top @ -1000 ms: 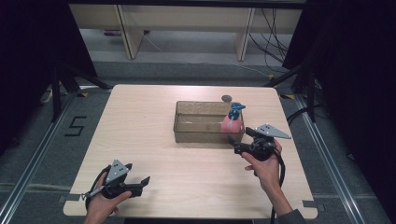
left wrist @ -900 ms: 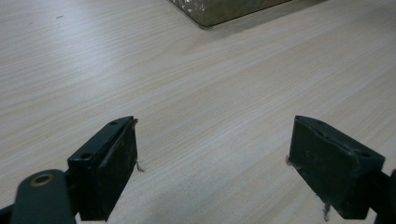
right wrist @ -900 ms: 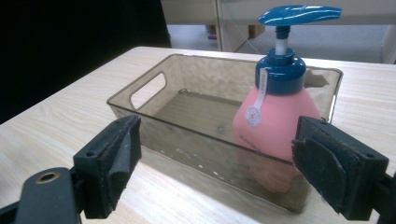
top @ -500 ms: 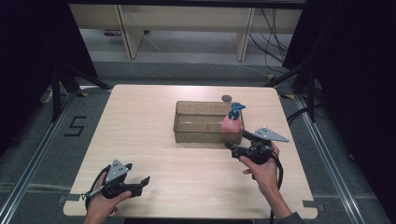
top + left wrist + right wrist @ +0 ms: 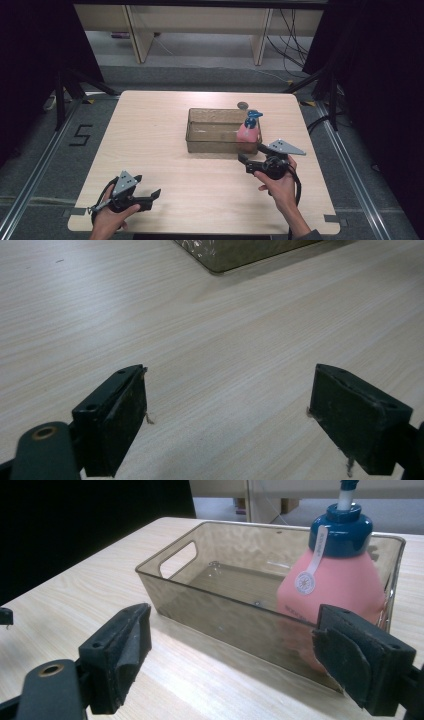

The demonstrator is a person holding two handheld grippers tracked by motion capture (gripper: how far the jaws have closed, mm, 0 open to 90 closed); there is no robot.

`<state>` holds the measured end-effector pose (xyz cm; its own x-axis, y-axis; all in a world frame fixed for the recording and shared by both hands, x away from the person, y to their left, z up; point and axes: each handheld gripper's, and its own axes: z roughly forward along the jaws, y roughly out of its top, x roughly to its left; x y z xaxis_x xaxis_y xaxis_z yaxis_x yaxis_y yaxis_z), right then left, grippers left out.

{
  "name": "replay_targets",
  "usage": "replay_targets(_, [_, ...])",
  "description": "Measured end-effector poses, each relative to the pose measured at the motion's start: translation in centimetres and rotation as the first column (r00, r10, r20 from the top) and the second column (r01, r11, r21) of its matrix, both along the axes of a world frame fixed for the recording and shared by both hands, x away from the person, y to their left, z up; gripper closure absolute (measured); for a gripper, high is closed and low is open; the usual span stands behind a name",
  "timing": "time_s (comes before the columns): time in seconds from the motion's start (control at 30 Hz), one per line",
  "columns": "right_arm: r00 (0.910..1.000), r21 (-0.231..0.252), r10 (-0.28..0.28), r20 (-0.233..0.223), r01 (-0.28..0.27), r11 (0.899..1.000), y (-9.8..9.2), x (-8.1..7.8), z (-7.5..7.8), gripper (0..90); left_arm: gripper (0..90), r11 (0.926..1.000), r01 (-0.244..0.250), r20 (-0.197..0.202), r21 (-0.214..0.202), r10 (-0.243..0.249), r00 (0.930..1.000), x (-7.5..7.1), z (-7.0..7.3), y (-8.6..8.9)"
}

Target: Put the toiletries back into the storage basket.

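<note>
The pink plastic pump bottle with a blue cap stands upright at the right of the frame, inside the smoky translucent plastic bin. It looks light, smooth and top-heavy; the neck below the cap seems the safest hold. The right gripper gapes wide, empty.

Open table, 1 obstacle
Bare wooden table lies open on the left; the bin with its pink bottle blocks the middle-right.
</note>
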<state>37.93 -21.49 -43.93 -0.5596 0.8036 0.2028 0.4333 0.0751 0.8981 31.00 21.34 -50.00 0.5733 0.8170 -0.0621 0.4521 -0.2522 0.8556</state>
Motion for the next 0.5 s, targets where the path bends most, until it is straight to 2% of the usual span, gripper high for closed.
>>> replay_targets(0.13, [0.9999, -0.017, 0.007, 0.016, -0.006, 1.000, 0.00, -0.03, -0.11, 16.6, 14.8, 1.0000, 0.000, 0.003, 0.001, 0.000, 1.0000, -0.02, 0.03, -0.01])
replay_targets(0.17, [0.9999, -0.009, 0.010, 0.005, -0.010, 1.000, 0.09, -0.07, -0.14, 16.6, 14.9, 1.0000, 0.000, 0.003, 0.000, 0.000, 1.0000, -0.03, 0.03, -0.01])
replay_targets(0.2, [0.9999, -0.021, 0.010, 0.006, -0.010, 1.000, 0.04, -0.15, -0.08, 16.6, 14.9, 1.0000, -0.001, 0.003, 0.001, 0.001, 1.0000, -0.03, 0.04, -0.01])
replay_targets(0.23, [0.9997, -0.015, 0.017, 0.018, -0.017, 1.000, 0.11, -0.11, -0.21, 16.6, 14.9, 1.0000, 0.001, 0.005, -0.003, -0.001, 1.0000, 0.00, 0.02, 0.00])
replay_targets(0.3, [0.9993, -0.017, 0.036, 0.009, -0.036, 0.999, 0.21, -0.17, -0.28, 16.6, 14.9, 1.0000, 0.000, 0.005, -0.002, 0.000, 1.0000, 0.00, 0.03, 0.01])
replay_targets(0.37, [0.9994, -0.001, 0.031, 0.012, -0.031, 1.000, 0.32, -0.20, -0.38, 16.6, 14.8, 1.0000, -0.002, 0.004, 0.000, 0.002, 1.0000, -0.03, 0.04, 0.00])
replay_targets(0.4, [0.9998, 0.007, 0.018, -0.006, -0.018, 1.000, 0.44, -0.40, -0.37, 16.6, 14.8, 1.0000, -0.002, 0.004, 0.000, 0.002, 1.0000, -0.02, 0.04, -0.01])
replay_targets(0.43, [0.9996, -0.006, 0.023, 0.015, -0.023, 1.000, 0.44, -0.26, -0.52, 16.6, 14.9, 1.0000, -0.002, 0.004, 0.001, 0.002, 1.0000, -0.02, 0.04, -0.01])
replay_targets(0.5, [0.9998, -0.023, 0.021, 0.000, -0.021, 1.000, 0.44, -0.37, -0.47, 16.6, 14.8, 1.0000, -0.001, 0.004, 0.000, 0.001, 1.0000, -0.02, 0.04, -0.01])
